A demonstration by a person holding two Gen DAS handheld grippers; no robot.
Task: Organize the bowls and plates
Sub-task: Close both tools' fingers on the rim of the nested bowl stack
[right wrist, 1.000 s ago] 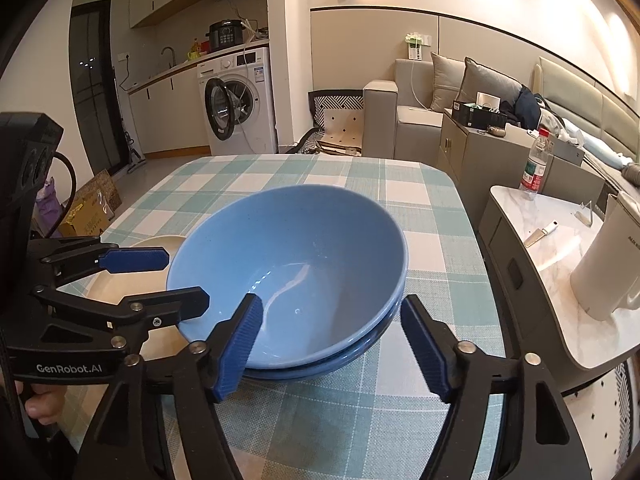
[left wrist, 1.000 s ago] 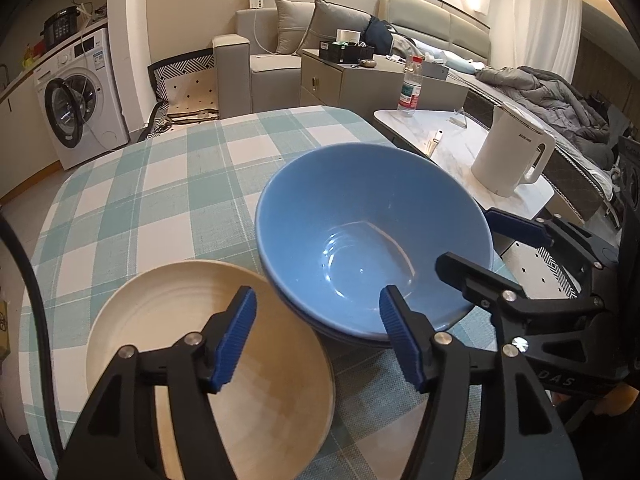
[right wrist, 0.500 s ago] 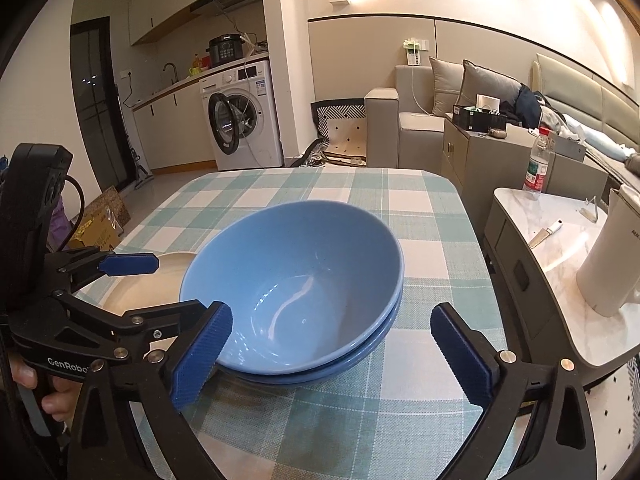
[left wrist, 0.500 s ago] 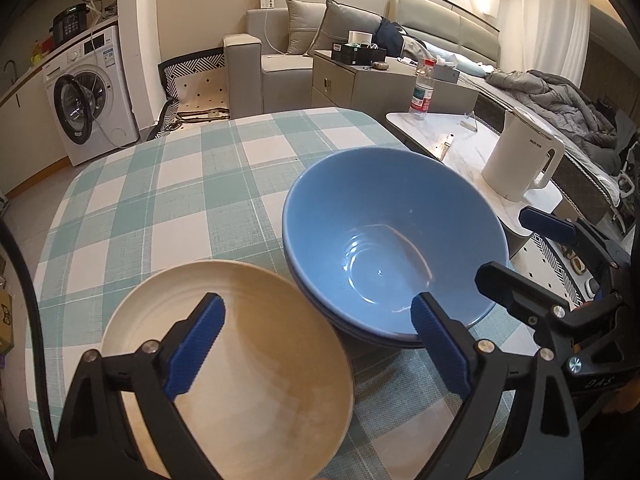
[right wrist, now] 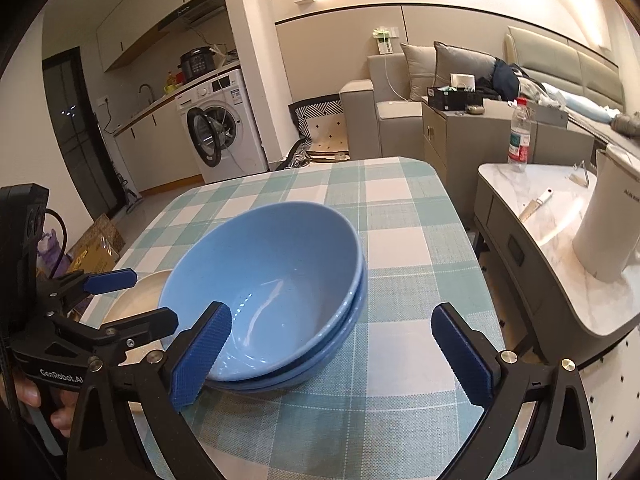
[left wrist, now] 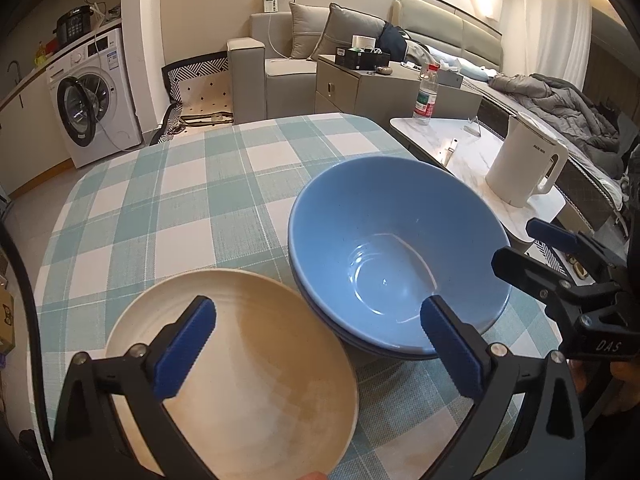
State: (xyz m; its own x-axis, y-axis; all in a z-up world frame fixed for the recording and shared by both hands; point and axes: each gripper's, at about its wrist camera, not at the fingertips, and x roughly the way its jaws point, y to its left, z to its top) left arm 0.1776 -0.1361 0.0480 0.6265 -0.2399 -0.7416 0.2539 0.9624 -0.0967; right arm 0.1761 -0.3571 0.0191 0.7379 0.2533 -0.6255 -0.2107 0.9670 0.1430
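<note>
Two blue bowls sit nested on the checked tablecloth. A cream plate lies beside them, to their left. My left gripper hovers over the gap between plate and bowls; its jaws are opening and nothing is pressed between the pads. My right gripper stands open at the near side of the blue stack, its left pad close to the rim and its right pad over bare cloth. Neither gripper holds anything.
A white kettle and a water bottle stand on a marble side table right of the table. A hand grips the left tool. The far half of the tablecloth shows only cloth.
Both grippers' jaws have spread from about half open to wide. The bowls and the plate have stayed where they were.
</note>
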